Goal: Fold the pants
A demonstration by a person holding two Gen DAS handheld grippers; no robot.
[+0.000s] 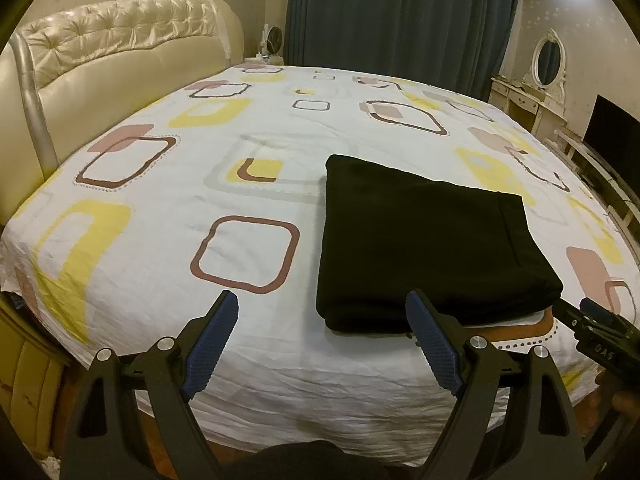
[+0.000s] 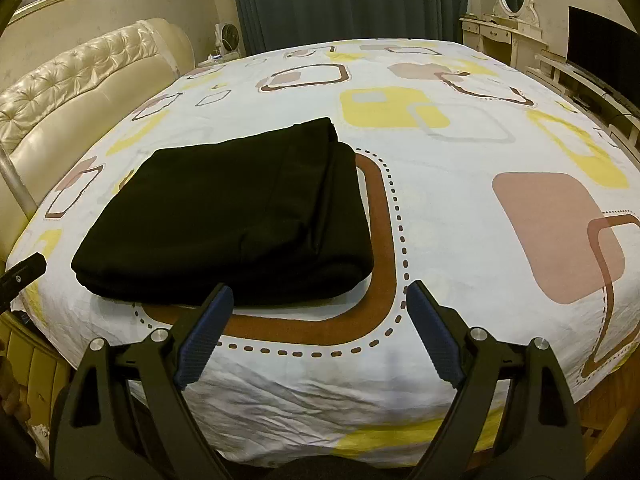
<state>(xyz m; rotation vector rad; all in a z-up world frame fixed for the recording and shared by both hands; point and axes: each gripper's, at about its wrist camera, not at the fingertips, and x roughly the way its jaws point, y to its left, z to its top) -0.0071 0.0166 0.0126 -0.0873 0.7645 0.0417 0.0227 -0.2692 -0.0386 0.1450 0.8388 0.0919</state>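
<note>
The black pants lie folded into a thick rectangle on the patterned bed sheet, near the front edge. They also show in the right wrist view. My left gripper is open and empty, just in front of the pants' near left corner. My right gripper is open and empty, in front of the pants' near right corner. The right gripper's tip shows at the right edge of the left wrist view; the left gripper's tip shows at the left edge of the right wrist view.
A cream tufted headboard runs along the left. Dark curtains hang behind the bed. A white dressing table with an oval mirror and a dark TV stand at the right.
</note>
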